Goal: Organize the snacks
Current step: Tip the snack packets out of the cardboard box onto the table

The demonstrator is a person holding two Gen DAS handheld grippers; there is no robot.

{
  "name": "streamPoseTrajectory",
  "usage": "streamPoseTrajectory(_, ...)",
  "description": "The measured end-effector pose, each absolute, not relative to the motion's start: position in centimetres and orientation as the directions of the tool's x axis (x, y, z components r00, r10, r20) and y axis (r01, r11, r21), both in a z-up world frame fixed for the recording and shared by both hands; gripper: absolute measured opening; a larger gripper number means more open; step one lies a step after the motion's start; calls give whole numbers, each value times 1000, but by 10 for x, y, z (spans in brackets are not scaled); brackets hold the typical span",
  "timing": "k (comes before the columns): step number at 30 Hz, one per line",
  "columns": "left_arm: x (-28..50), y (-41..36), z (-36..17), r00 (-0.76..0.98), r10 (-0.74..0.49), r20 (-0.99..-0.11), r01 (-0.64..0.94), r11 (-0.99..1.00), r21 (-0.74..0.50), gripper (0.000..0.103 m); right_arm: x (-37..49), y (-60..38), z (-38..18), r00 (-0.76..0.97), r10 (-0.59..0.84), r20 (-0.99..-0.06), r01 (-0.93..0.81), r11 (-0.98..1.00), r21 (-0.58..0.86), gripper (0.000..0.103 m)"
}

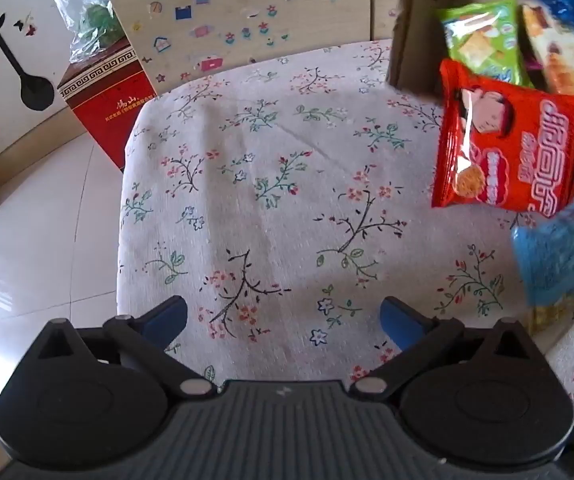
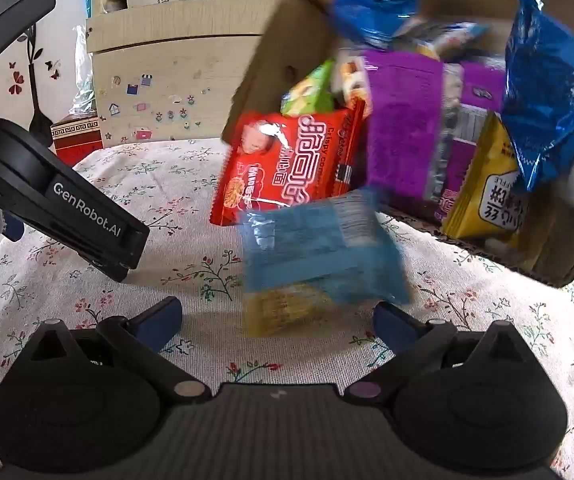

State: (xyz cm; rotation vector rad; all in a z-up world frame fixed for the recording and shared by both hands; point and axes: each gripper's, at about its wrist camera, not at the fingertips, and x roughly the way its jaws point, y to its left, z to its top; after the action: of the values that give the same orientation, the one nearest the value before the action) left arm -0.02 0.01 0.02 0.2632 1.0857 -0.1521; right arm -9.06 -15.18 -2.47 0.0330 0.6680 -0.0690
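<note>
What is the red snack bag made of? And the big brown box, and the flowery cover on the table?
Red snack bag: looks like thin glossy plastic film, since light glints off it. Brown box: looks like matte cardboard, with plain dull flaps. Flowery cover: probably woven cloth, matte, with soft creases.

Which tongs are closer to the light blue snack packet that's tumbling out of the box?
Right. The light blue snack packet is just ahead of the open right tongs. The left tongs, also open, sit off to its left over bare tablecloth.
</note>
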Motion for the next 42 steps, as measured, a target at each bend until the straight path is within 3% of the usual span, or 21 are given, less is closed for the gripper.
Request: streamPoseTrajectory(42, -12, -4, 4, 507, 12, -862, 269, 948, 171, 103, -92, -151, -26, 770, -51, -636, 75, 997, 10, 103)
